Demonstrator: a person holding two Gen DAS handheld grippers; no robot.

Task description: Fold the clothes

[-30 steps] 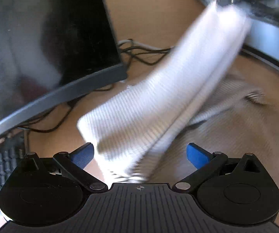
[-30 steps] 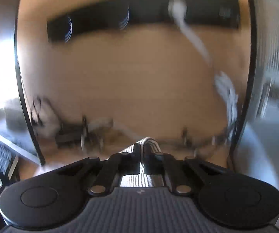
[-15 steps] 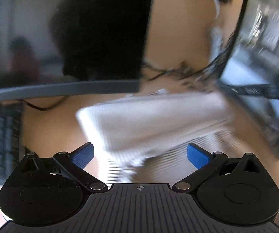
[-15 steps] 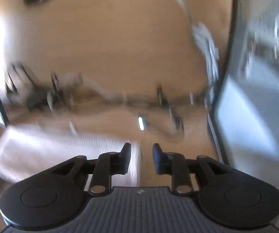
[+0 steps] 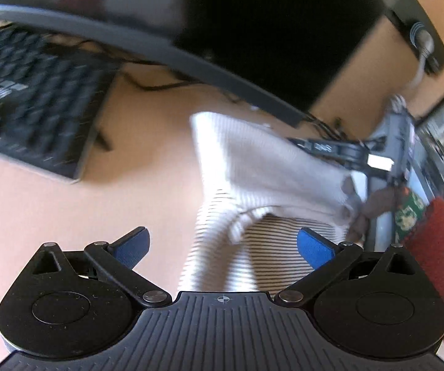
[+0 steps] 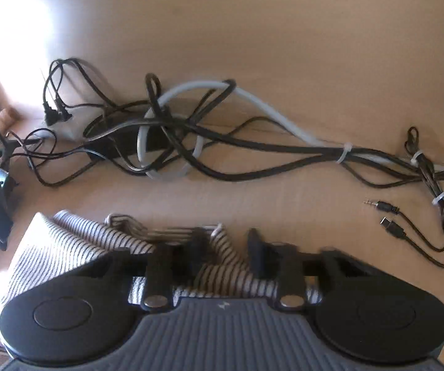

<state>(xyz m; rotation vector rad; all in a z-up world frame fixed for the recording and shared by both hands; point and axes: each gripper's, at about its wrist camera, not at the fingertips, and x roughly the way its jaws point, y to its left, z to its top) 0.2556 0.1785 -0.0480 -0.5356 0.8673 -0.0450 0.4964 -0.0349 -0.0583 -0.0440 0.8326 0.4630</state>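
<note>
Over striped cloth (image 6: 67, 247), right tongs (image 6: 226, 239) closing round it — left tongs (image 5: 223, 244) gape.

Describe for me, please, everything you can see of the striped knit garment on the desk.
The striped knit garment looks like a soft ribbed knit, cream with thin dark stripes on one face and plain cream where a layer is turned over it. It lies rumpled and partly folded on the wooden desk, near a keyboard and a tangle of cables. In the right wrist view its bunched edge rises between the right gripper's fingers, whose jaws are closing. The left gripper is open above it.
</note>
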